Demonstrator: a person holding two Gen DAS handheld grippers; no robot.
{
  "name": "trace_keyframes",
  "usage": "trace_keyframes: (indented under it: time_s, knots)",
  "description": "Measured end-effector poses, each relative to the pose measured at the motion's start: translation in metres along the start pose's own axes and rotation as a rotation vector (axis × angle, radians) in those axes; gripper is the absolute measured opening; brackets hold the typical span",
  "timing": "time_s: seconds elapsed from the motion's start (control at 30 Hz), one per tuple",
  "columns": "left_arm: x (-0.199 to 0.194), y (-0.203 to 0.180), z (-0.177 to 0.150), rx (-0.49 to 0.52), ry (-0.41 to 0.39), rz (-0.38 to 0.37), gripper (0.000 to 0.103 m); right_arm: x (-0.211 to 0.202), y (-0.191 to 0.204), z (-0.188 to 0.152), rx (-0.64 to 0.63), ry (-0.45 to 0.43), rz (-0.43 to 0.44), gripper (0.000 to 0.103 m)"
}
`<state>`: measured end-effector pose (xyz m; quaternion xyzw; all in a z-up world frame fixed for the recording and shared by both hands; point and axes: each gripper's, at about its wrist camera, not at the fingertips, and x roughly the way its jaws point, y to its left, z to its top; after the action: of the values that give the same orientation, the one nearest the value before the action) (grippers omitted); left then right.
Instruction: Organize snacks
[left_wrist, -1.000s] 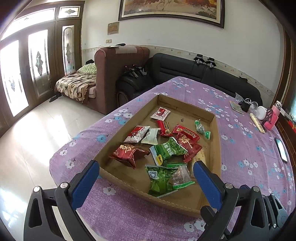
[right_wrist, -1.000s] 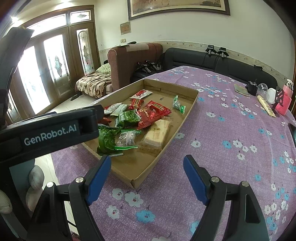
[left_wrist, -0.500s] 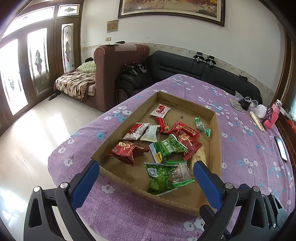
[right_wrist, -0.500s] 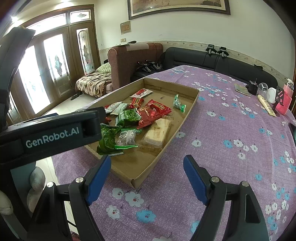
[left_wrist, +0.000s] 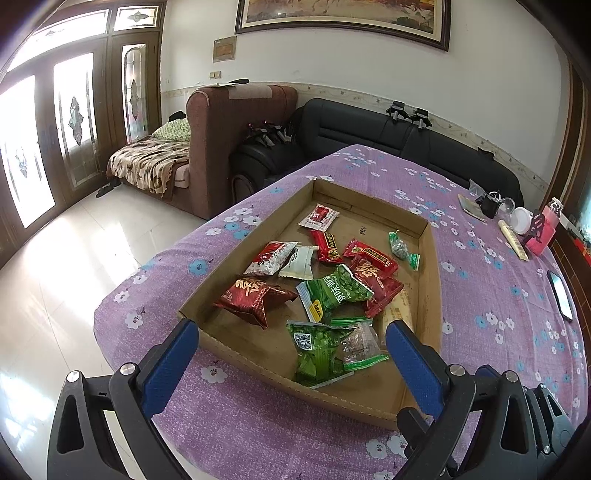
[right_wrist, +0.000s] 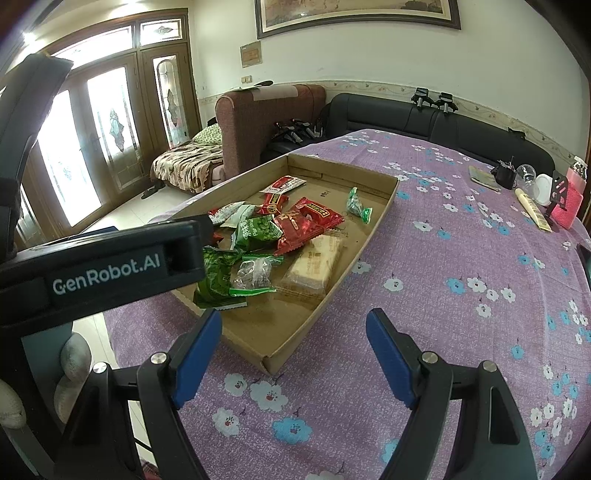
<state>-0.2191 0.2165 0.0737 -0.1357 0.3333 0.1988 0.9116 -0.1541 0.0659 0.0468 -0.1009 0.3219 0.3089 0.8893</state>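
Observation:
A shallow cardboard tray (left_wrist: 430, 266) (right_wrist: 380, 218) lies on the purple flowered tablecloth and holds several snack packets. Among them are a dark red bag (left_wrist: 255, 297), green pea packets (left_wrist: 332, 291) (left_wrist: 317, 350), red packets (left_wrist: 373, 275) (right_wrist: 306, 221), a white packet (left_wrist: 301, 260) and a pale wafer bar (right_wrist: 314, 266). My left gripper (left_wrist: 291, 341) is open above the tray's near edge, with nothing between its blue pads. My right gripper (right_wrist: 293, 332) is open over the tray's near corner, holding nothing. The left gripper's black body (right_wrist: 103, 266) hides part of the tray in the right wrist view.
Small items cluster at the table's far right: a pink holder (left_wrist: 543, 232), a white jar (left_wrist: 522, 219), a tube (left_wrist: 511, 238), a phone (left_wrist: 561, 295). A brown armchair (left_wrist: 240, 140) and black sofa (left_wrist: 369, 129) stand behind the table. Tiled floor lies to the left.

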Motion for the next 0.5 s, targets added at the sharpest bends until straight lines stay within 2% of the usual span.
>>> trace_keyframes:
  time_s: [0.5]
  knots:
    - [0.0002,-0.0014,-0.0002,0.004,0.003,-0.003,0.103,0.0007,0.0,-0.0001,-0.002,0.001,0.001,0.08]
